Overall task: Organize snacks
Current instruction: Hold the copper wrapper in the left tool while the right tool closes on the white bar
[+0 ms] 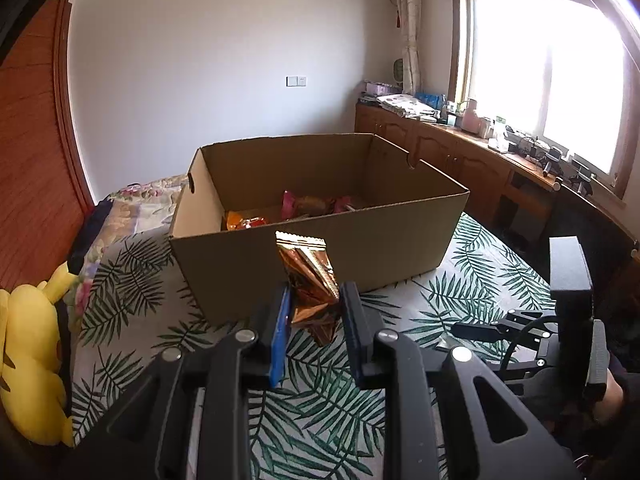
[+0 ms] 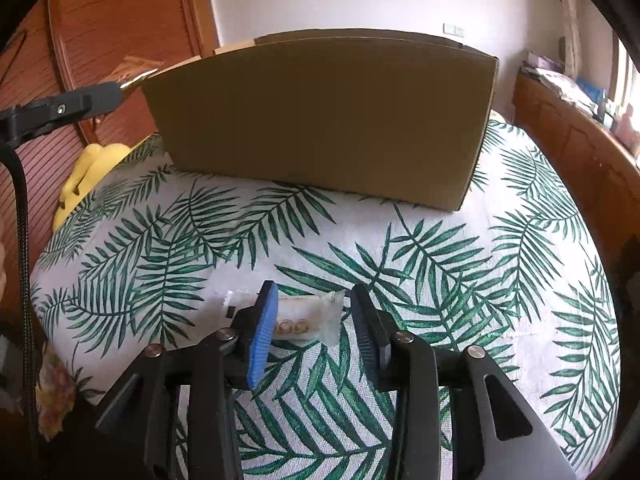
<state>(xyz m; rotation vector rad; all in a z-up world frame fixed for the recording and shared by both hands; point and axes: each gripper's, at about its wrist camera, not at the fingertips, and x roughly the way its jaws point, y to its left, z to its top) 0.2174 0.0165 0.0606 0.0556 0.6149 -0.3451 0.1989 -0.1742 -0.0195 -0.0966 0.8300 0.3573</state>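
My left gripper (image 1: 314, 304) is shut on a gold foil snack packet (image 1: 308, 276) and holds it above the leaf-print cloth, in front of the near wall of the open cardboard box (image 1: 320, 248). Several snack packets (image 1: 292, 208) lie inside the box. My right gripper (image 2: 314, 308) is open, its jaws either side of a white snack packet (image 2: 296, 320) that lies flat on the cloth. The box (image 2: 320, 120) stands beyond it. The left gripper (image 2: 64, 108) shows at the left edge with the gold packet's tip (image 2: 134, 74).
A yellow plush toy (image 1: 28, 356) lies at the left edge of the leaf-print cloth (image 2: 400, 248); it also shows in the right wrist view (image 2: 92, 168). Wooden cabinets with clutter (image 1: 480, 152) run under the window on the right. A wooden wardrobe (image 2: 100, 20) stands at the left.
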